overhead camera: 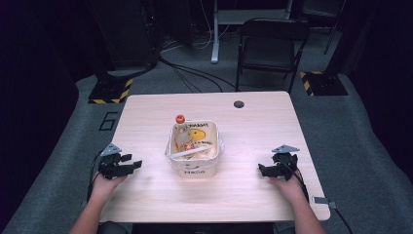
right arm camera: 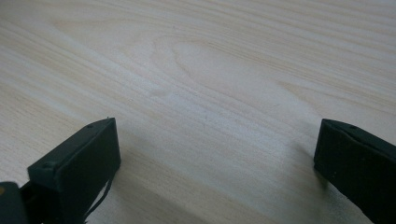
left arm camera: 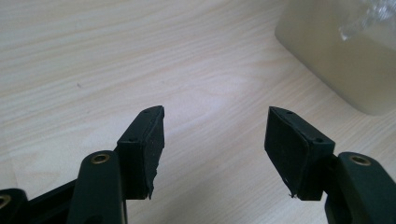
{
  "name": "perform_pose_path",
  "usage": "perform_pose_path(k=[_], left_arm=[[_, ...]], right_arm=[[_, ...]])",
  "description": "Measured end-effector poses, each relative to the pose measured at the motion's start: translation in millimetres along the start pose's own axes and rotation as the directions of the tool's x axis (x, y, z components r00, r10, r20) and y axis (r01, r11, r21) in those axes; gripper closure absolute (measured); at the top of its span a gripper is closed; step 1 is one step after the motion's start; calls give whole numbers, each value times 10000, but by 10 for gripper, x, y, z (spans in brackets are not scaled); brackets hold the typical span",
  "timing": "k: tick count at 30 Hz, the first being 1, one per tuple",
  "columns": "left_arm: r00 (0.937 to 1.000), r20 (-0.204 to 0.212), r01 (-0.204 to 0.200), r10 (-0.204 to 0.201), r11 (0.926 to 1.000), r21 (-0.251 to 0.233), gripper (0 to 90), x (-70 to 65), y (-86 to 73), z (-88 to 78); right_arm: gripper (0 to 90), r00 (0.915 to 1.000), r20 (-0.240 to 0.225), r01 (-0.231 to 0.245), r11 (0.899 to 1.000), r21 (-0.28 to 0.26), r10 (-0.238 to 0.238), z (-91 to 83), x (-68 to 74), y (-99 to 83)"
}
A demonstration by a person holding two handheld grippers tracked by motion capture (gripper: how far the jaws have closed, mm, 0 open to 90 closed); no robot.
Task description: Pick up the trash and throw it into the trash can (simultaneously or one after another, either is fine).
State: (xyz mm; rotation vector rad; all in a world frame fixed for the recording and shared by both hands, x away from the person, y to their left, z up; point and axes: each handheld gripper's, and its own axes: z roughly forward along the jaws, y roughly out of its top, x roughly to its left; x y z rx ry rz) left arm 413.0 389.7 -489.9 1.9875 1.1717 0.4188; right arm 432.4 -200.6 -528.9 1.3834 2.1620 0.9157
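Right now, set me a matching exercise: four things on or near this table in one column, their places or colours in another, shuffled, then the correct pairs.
Things:
1. left gripper
2. right gripper
3. bottle cap
4. folding chair

Descriptions:
A. orange, at the far edge of the white tub
B. open, on the table right of the tub
C. black, on the floor beyond the table
D. open, on the table left of the tub

Pairs: 1-D, 2-B, 3-A, 4-C

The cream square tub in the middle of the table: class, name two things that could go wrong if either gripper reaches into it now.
1. The orange-capped pouch leans at the cream square tub's far rim; a nudge may tip it out.
2. The clear plastic liner overhangs the rim; the open left gripper or right gripper might snag it and drag the tub.
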Motion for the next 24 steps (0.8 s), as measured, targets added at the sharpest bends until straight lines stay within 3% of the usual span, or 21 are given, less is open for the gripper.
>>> perform_pose_path(k=[15,19,24], left_arm=[[9990,-400,208,-181,9974,686,375,90,-154,104],[9965,-729,453,-407,9970,632,367,148,-180,101],[9947,-814,669,-622,9962,558,355,190,-197,105]], right_arm=[[0,10000,0,70,10000,13,-70,-2,-4,-2],[0,10000,15,28,10000,10,-28,-2,1,-2],[0,10000,79,-55,10000,8,55,-2,12,-2]])
